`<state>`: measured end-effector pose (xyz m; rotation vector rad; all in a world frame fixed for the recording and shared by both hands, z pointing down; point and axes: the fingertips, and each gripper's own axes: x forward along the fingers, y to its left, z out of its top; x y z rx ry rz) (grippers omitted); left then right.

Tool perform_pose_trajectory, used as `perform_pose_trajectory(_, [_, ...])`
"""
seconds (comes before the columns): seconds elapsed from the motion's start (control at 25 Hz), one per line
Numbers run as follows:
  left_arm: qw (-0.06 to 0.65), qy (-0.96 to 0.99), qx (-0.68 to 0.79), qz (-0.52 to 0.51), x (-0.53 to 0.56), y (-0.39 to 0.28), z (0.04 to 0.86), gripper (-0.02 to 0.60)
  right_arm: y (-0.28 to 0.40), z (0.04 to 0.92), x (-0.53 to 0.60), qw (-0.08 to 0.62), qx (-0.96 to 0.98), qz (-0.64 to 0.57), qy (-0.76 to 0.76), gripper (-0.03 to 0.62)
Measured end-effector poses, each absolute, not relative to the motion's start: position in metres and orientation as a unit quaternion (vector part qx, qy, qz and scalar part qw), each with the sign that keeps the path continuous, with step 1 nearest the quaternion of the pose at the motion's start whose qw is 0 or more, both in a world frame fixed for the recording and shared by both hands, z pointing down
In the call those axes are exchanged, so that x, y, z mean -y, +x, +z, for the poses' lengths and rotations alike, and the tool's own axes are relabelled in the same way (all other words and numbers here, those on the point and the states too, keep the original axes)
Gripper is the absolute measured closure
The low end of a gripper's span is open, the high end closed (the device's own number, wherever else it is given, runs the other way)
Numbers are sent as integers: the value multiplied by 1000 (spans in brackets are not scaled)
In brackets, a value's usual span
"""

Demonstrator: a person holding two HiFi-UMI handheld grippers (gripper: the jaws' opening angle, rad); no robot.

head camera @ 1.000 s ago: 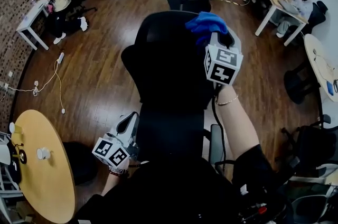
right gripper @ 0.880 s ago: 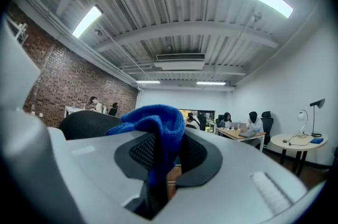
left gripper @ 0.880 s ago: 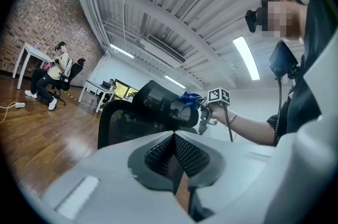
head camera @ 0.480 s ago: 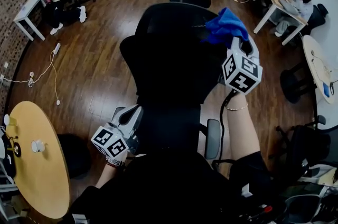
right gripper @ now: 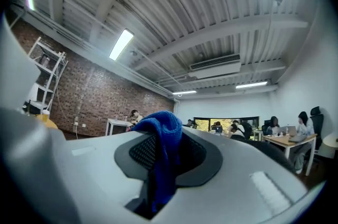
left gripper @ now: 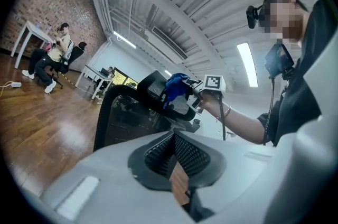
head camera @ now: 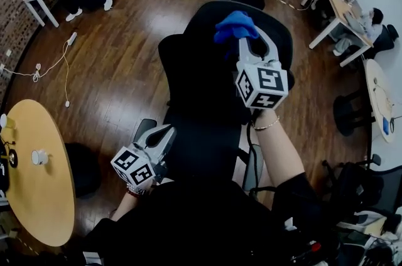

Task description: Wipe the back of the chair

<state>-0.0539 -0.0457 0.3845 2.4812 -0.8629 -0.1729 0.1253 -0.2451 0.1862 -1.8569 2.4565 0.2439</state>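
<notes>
Cloth (head camera: 233, 25), blue and bunched, rides at the tip of the right claw (head camera: 248, 44) in the head view, over the upper edge of the black chair back (head camera: 201, 76), which stands directly before the person. Left claw (head camera: 164, 135) hangs low beside the lower left of the backrest, apart from it and carrying nothing. An armrest (head camera: 253, 165) juts out under the right forearm. A round yellow desk (head camera: 38, 196) sits well off to the left, and cables (head camera: 59, 70) trail across the wooden floor (head camera: 125, 70), none of them near the wiping path. Left gripper view: the pads meet at their tips with nothing between them. Beyond them the mesh backrest and its headrest rise, with the cloth pressed at or just against the top, though I cannot confirm contact. Right gripper view: the jaws are clamped on a fold of the cloth, the rest flopping over one pad, with a brick wall (right gripper: 90, 91) and distant seated people behind. Judgement: the cloth is soft, light and limp, and will drag and bunch, so a grip deep in the fold suits it. The mesh back looks springy and the chair will likely roll or swivel under pressure. The free left claw could brace the frame's edge. The headrest step and the armrest are the likeliest snags.
</notes>
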Motion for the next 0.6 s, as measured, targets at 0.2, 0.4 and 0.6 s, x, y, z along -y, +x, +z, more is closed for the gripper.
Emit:
perform_pose_trajectory(0.2, [263,897,347,-74,41,-84,392,577,45,202,272,4,-833,71,-548,520])
perform_pose_trajectory(0.4, [259,886,375,-85,42,-106,393,577,29,221,297,-6,-829,40,-558,520])
perform_pose_trajectory(0.6, [195,915,350,-41,43,-96,403,577,42,222,298,-55,-799,88,-592,519])
